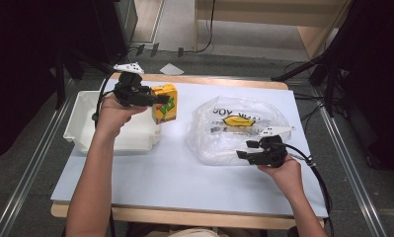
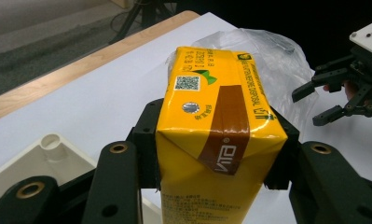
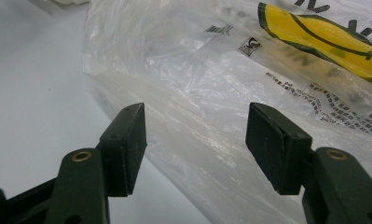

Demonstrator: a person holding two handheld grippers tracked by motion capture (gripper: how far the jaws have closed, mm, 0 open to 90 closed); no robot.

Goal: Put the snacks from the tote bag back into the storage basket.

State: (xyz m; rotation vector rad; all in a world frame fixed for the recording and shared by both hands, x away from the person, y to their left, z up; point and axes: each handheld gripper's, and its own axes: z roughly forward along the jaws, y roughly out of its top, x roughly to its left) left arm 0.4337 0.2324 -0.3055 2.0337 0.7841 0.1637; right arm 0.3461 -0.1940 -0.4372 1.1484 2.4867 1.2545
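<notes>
High view: left gripper (image 1: 157,100) held up over the right end of a white tray (image 1: 81,126), jaws clamped on a yellow drink carton (image 1: 164,102). Carton upright, lifted, hanging above the tray's right edge and the white table sheet (image 1: 175,173). Right gripper (image 1: 245,149) low at the near edge of a clear plastic bag (image 1: 234,126), jaws apart. Bag lies crumpled on the sheet, right of the carton and well apart from it; yellow and dark print on its upper face. Person's forearms enter from the bottom edge, one to each gripper.

Left gripper view: carton (image 2: 216,135) sits between the two black jaws, gripped on its two side faces just below the top fold. Top panel shows a foil straw seal, a QR code and a brown band with white lettering. Corner of the tray (image 2: 48,154) below at left. Bag (image 2: 277,65) behind the carton on the white sheet. Right gripper (image 2: 321,105) at far right, its jaws spread.

Right gripper view: right gripper's (image 3: 195,140) jaws stand wide apart with nothing pinched, bag film (image 3: 211,93) lying between and beyond them. Whether the pads touch the film, cannot tell. Yellow print (image 3: 323,42) at upper right of the bag; bare white sheet (image 3: 30,93) to the left.
</notes>
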